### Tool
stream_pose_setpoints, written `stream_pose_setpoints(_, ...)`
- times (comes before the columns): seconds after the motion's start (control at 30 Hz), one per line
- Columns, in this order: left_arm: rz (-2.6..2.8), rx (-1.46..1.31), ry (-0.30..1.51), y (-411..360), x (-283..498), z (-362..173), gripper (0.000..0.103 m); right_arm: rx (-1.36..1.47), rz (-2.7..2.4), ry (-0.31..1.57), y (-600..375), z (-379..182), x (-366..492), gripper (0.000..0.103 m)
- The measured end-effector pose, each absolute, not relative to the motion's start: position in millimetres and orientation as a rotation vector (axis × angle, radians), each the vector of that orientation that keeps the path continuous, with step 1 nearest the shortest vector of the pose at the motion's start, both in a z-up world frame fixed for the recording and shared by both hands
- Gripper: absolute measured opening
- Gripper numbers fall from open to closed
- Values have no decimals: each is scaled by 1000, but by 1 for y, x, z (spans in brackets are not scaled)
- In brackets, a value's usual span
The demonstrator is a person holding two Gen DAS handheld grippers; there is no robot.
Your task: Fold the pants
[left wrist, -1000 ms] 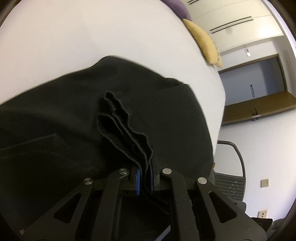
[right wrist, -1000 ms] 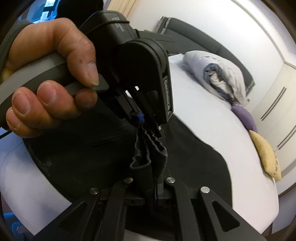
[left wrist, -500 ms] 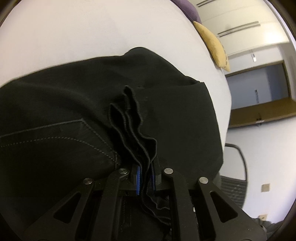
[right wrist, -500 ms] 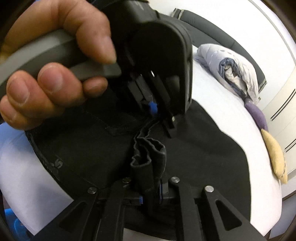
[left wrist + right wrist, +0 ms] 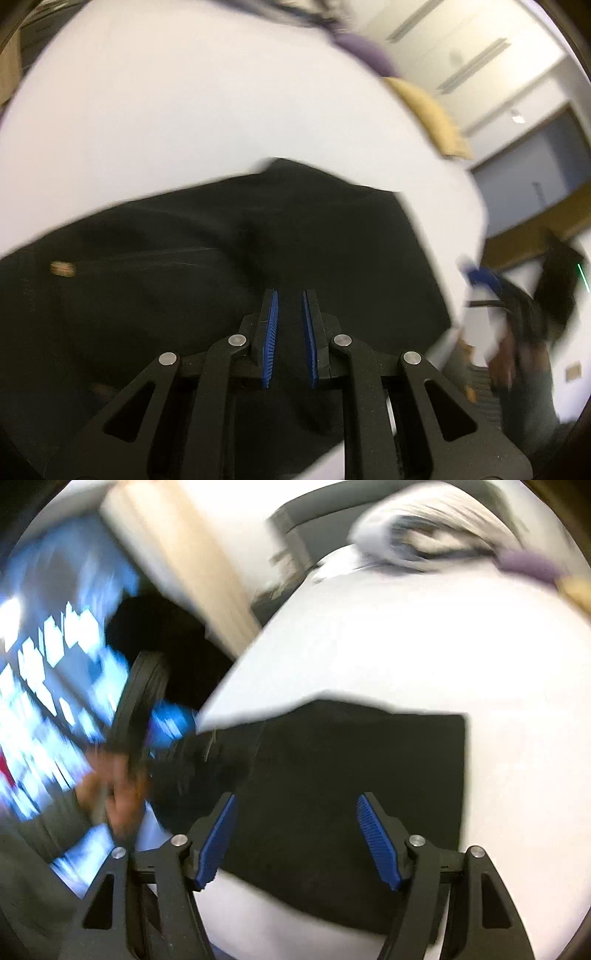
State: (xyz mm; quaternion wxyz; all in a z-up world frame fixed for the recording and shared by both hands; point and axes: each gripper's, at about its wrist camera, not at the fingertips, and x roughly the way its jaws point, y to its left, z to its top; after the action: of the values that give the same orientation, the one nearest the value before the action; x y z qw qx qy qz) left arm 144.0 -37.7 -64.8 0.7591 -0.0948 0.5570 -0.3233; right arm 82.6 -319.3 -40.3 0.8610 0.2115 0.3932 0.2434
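The black pants (image 5: 229, 266) lie folded flat on the white bed (image 5: 184, 110). They also show in the right wrist view (image 5: 351, 775) as a dark rectangle. My left gripper (image 5: 289, 295) hovers over the pants with a narrow gap between its blue pads and nothing in it. My right gripper (image 5: 295, 801) is wide open and empty above the near edge of the pants. The right gripper shows blurred at the right of the left wrist view (image 5: 517, 295), and the left gripper at the left of the right wrist view (image 5: 147, 720). Both views are motion-blurred.
A yellow pillow (image 5: 432, 118) and a purple pillow (image 5: 365, 51) lie at the far side of the bed. A bundled grey quilt (image 5: 424, 528) sits at the bed's head. A dark headboard (image 5: 317, 520) stands behind it. A doorway (image 5: 532, 177) is at the right.
Both grippers have let go of the bunched pants fabric and opened. They have pulled apart and back, and the pants now lie flat on the bed.
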Motion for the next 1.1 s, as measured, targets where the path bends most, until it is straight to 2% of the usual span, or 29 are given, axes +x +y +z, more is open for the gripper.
stream_pose_setpoints(0.13,-801,-156,1218,-77,111,-80,13,701,570,817,-376,-67,134,70)
stream_pose_setpoints(0.27,-782,-190,1295,-78,103,-116,13,811,552,974,-387,-124,170,70)
stream_pose_setpoints(0.3,-791,-223,1283,-79,104,-118,13,815,533,1008,-387,-136,172,64)
stream_pose_setpoints(0.37,-803,-284,1290,-68,103,-121,13,822,554,1001,-388,-144,159,56)
stream_pose_setpoints(0.43,-812,-323,1286,-58,104,-123,13,855,599,986,-391,-141,141,56)
stream_pose_setpoints(0.67,-766,-352,1226,-45,96,-113,13,712,664,1067,-356,-128,44,59)
stream_pose_setpoints(0.73,-747,-372,1187,-28,83,-101,13,728,656,1027,-352,-120,16,60)
stream_pose_setpoints(0.8,-702,-381,1152,-27,62,-97,13,784,651,936,-346,-109,-13,67)
stream_pose_setpoints(0.87,-636,-424,1101,2,45,-86,17,834,654,867,-338,-101,-25,68)
stream_pose_setpoints(0.9,-606,-445,1076,19,37,-83,29,848,660,848,-334,-99,-23,68)
stream_pose_setpoints(0.93,-563,-480,1037,37,26,-78,65,866,676,812,-325,-93,-20,68)
stream_pose_setpoints(0.97,-535,-505,1007,50,20,-74,87,875,688,794,-317,-90,-17,68)
stream_pose_setpoints(1.0,-486,-542,957,67,10,-70,103,884,704,782,-308,-88,-12,68)
stream_pose_setpoints(1.1,-398,-672,875,113,-8,-68,103,897,737,760,-272,-81,15,68)
